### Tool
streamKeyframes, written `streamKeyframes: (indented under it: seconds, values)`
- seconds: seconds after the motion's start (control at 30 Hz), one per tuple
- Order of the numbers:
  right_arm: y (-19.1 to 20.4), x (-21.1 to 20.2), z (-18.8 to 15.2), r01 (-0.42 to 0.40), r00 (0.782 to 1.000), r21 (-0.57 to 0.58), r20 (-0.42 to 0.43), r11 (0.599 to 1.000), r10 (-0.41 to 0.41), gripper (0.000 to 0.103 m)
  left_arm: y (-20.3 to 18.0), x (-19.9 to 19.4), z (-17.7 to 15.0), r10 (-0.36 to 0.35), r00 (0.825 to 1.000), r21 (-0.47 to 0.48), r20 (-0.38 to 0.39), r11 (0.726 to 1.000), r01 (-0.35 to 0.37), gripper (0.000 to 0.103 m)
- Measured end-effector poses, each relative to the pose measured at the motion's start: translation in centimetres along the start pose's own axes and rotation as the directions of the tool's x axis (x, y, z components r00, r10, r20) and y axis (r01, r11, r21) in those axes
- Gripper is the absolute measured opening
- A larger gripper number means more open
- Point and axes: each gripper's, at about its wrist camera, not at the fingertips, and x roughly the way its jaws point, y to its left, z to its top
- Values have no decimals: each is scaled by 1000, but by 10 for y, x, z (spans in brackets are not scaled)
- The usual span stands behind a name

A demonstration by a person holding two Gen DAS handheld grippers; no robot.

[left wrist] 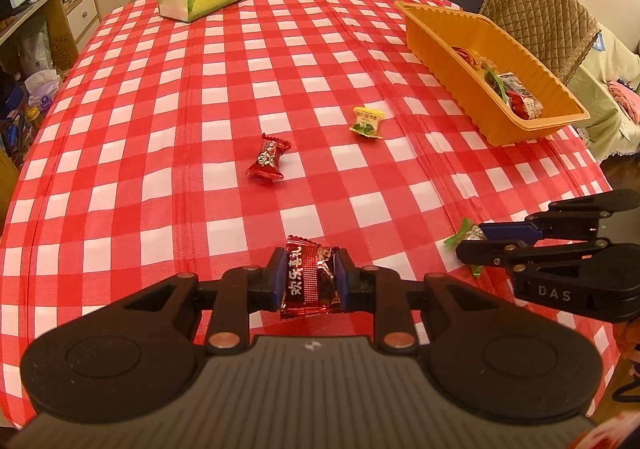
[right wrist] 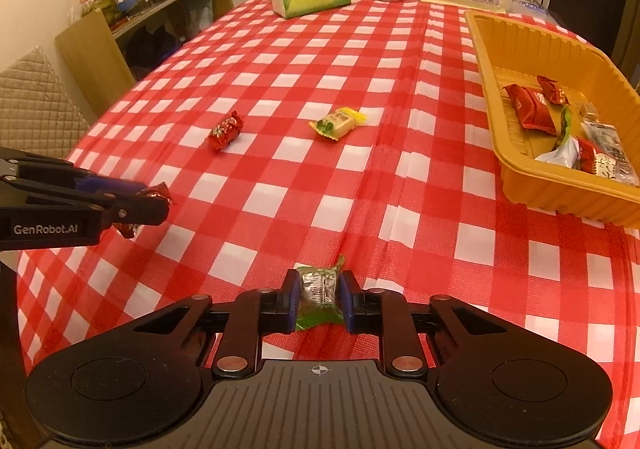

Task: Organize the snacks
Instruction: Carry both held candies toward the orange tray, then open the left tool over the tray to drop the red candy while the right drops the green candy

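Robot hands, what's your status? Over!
Left gripper shut on red candy. Right gripper shut on green candy. Two candies loose. Path to orange tray clear.

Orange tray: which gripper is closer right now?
Right. The right gripper, shut on a green candy, sits just left of the orange tray; the left gripper, holding a red candy, is farther left.

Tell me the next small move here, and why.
Probably carry the right gripper, shut on the green candy, over to the orange tray and release. The left gripper grips a red candy; the tray sits on the right.
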Motion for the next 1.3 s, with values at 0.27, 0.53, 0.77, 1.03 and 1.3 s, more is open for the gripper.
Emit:
streamKeyframes:
  seconds: [0.27,0.53,0.77,1.03,1.3]
  values:
    - [-23,-34,0,-30,998,115,60,993,23,22,-20,-6,11,-35,999,34,21,999,34,23]
    - [-69,-76,-1,-21,992,236,126,972,-9,22,-56,-5,33,-97,995,87,38,992,93,23]
    - [-116,-109,8,-4,978,322,197,947,-62,22,-104,-1,60,-158,985,155,76,977,145,23]
    - [-171,-122,34,-26,961,400,264,916,-88,22,-154,12,108,-208,970,213,125,961,179,23]
    - [-212,-112,72,-32,951,412,293,911,-99,22,-178,35,168,-220,961,192,165,963,187,23]
